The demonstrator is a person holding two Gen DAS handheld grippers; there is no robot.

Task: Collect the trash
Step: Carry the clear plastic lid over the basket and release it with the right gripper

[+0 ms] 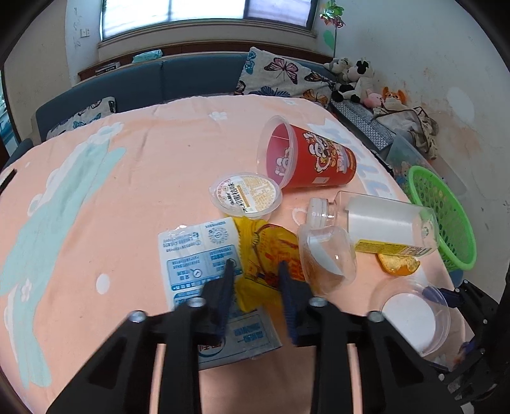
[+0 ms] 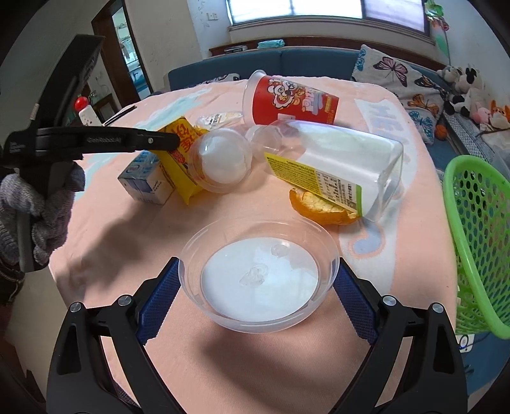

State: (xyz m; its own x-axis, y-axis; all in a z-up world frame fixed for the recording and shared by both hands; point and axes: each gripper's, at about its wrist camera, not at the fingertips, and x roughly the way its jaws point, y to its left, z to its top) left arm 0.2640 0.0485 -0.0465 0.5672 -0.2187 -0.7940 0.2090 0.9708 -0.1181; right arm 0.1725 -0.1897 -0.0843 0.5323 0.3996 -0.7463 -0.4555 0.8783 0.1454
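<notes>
Two grips in progress on the table: left gripper (image 1: 255, 264) has its jaws narrowed around the yellow wrapper (image 1: 271, 251), thin, crinkly and light, best pinched at its raised fold. Right gripper (image 2: 255, 286) stands wide, pads against the rim of the clear bowl (image 2: 258, 274), which is light, slippery and easily flexed. Green basket (image 2: 478, 239) alongside looks empty.

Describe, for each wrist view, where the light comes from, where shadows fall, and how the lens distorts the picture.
Left wrist view: daylight from the window behind the sofa; the table edge bows strongly and the corners go black; the left gripper looks dark against the yellow wrapper. Right wrist view: same backlight, washed-out panes; broad shadows fall toward the camera around the clear bowl; the green basket bends at the rim.
</notes>
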